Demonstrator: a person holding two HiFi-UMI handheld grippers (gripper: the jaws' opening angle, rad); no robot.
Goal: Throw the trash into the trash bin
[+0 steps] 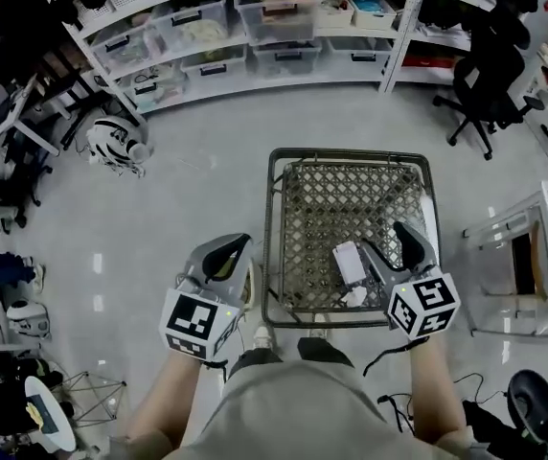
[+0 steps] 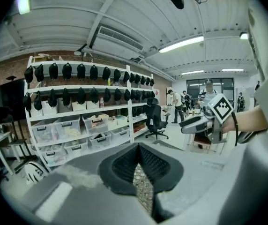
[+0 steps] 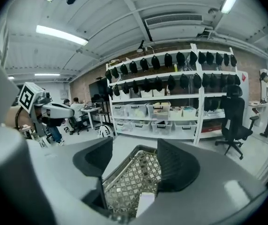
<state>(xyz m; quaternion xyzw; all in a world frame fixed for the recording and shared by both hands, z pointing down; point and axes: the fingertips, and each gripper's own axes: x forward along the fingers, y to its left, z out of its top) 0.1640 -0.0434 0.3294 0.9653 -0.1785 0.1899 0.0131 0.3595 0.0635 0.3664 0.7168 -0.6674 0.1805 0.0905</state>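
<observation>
The basket (image 1: 351, 153) is grey diamond mesh, the trash (image 1: 349, 263) white.

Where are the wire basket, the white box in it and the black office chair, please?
wire basket (image 1: 331, 209): head view, bare mesh floor.
white box (image 1: 349, 262): head view, its top face.
black office chair (image 1: 490, 84): head view, its seat.

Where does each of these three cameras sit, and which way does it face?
Head view: on the person's head, facing steeply down at the wire basket; shows left gripper, right gripper, forearms.
Left gripper view: on the left gripper, facing along its closed jaws toward the shelves; right gripper shows.
Right gripper view: on the right gripper, facing between its open jaws into the wire basket; left gripper shows.
Shared: all three show the wire basket and shelves.
</observation>
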